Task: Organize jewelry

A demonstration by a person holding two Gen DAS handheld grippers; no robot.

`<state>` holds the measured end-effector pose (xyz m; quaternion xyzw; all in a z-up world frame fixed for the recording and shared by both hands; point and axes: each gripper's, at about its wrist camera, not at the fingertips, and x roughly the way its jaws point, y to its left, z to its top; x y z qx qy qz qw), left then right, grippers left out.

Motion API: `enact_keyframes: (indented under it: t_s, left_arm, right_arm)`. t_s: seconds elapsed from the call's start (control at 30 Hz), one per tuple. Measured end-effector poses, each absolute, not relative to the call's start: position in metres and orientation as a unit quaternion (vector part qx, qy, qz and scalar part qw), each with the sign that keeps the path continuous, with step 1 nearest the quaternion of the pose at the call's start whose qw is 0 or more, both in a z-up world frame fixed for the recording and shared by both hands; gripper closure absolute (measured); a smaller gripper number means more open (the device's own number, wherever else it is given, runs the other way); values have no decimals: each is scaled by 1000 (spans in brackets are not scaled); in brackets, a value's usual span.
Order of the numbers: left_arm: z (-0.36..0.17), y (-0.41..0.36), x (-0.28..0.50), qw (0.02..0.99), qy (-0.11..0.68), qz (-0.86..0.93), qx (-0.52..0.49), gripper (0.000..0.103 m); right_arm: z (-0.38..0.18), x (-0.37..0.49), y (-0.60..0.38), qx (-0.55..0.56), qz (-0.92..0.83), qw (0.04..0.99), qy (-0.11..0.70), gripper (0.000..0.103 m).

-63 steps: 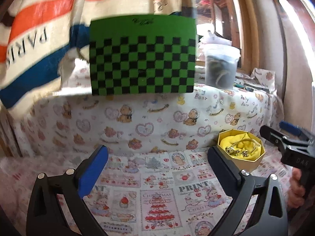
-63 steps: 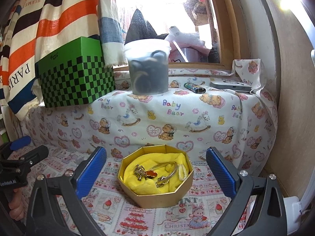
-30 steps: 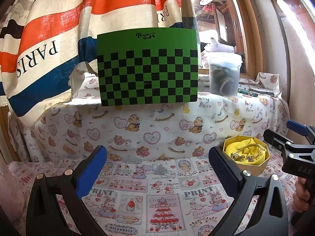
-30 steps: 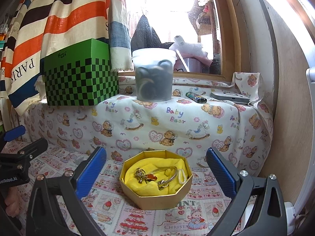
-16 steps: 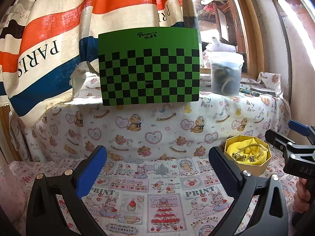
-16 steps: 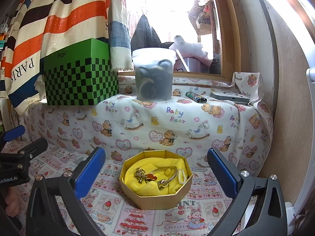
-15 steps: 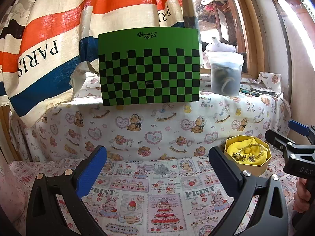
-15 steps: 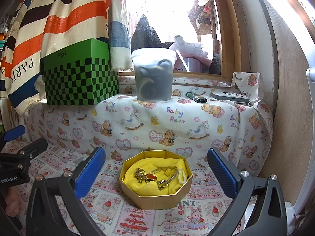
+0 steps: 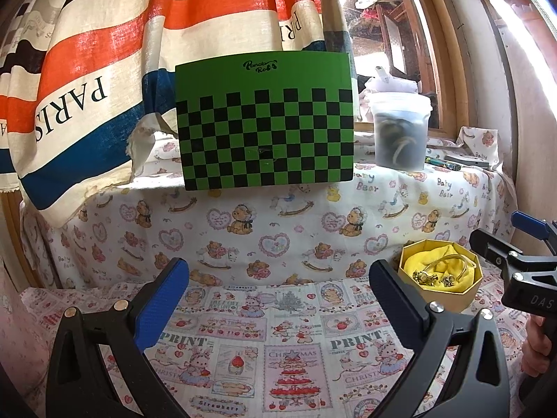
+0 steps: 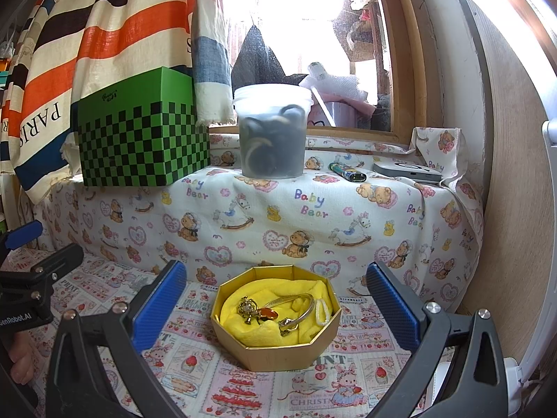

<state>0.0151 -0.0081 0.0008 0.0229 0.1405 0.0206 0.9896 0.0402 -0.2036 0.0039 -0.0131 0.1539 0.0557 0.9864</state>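
— Jewelry (image 10: 278, 310) status?
— My right tongs (image 10: 275, 304) and left tongs (image 9: 278, 294) both gape wide, empty. Pieces lie heaped on yellow cloth (image 10: 264, 331) inside gold box (image 10: 278, 353). Sorted already or awaiting sorting, can't tell.

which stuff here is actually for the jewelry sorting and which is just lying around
For the job:
- gold octagonal box with yellow cloth
- bangle
- gold charm pieces
- right gripper, open, facing the box

Just lying about:
- green checkered box
- plastic tub
- lighter
- flat grey device
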Motion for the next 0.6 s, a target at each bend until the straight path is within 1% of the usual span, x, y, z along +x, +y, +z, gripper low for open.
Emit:
enact_keyframes:
  t_s: [0.6]
  left_arm:
    - [0, -7, 15, 989, 142, 27, 19, 0]
  right_arm:
    - [4, 41, -203, -14, 55, 986, 154, 0]
